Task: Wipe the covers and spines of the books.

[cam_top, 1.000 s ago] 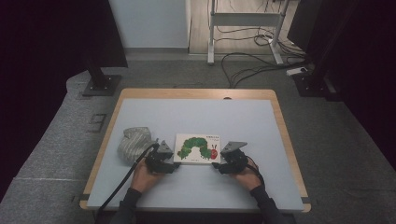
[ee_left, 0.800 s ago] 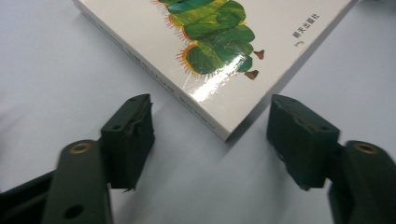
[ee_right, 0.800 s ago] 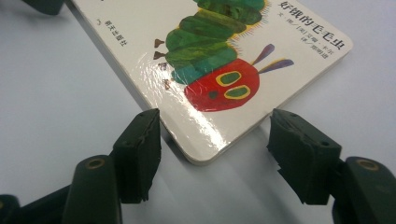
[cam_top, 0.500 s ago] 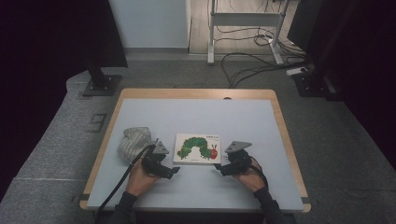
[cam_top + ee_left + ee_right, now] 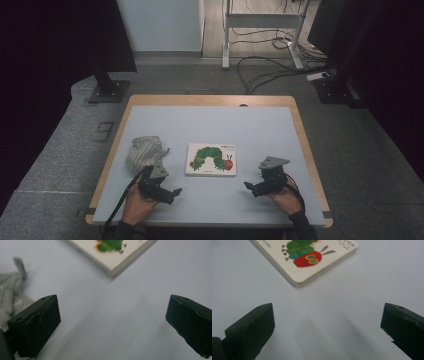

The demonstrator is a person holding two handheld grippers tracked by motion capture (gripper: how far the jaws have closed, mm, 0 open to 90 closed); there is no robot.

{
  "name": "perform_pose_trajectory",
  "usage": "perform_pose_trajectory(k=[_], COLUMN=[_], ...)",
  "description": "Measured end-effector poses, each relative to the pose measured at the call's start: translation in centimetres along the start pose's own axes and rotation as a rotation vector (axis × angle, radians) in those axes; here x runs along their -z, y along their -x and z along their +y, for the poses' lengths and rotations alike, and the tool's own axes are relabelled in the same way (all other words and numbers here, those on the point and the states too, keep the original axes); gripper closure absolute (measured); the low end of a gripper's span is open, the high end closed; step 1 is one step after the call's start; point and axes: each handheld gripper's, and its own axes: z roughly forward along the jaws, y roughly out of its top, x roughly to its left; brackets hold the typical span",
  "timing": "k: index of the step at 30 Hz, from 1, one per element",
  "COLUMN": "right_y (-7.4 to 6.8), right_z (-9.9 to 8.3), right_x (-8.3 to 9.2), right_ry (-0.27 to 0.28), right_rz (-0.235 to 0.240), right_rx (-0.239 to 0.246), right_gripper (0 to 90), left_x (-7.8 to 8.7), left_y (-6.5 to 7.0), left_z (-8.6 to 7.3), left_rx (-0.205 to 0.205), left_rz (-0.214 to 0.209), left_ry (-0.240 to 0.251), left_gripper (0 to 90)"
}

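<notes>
Between the left tool (image 5: 176, 192) and right tool (image 5: 248, 186), just beyond both (jaws spread, freshly widened, empty), the picture book (image 5: 211, 159).

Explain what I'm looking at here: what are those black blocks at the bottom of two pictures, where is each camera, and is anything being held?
There is no robot arm. A person sits at the table with a hand-held gripper in each hand: the left hand-held gripper and the right hand-held gripper. The high view looks down from above the person's side. The other two cameras ride on the tools, so the black blocks are each tool's own two jaws. On the table lie a picture book with a green caterpillar on its cover and a crumpled grey cloth to its left. Nothing is held: both pairs of jaws have just been opening and stand wide apart over bare tabletop, with the book beyond them.
</notes>
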Motion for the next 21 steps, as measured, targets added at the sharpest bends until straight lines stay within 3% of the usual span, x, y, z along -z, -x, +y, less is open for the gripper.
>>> perform_pose_trajectory(k=[6,7,12,21], right_y=[1.1,1.3,2.2,2.3], right_z=[-2.0,-2.3,-3.7,-3.9], right_x=[0.8,0.8,0.8,0.7], right_ry=[-0.016,-0.021,-0.038,-0.045], right_rz=[-0.053,-0.061,-0.066,-0.070], right_rx=[-0.034,-0.041,-0.089,-0.094], right_gripper=[0.0,0.0,0.0,0.0], left_x=[-0.7,-0.9,-1.0,-1.0], left_y=[-0.3,-0.5,-0.8,-0.8], left_z=[-2.1,-2.4,-2.5,-2.6], left_rx=[0.016,0.036,0.065,0.065], left_rz=[0.025,0.009,-0.015,-0.014], left_ry=[-0.029,-0.013,-0.019,-0.016], left_gripper=[0.0,0.0,0.0,0.0])
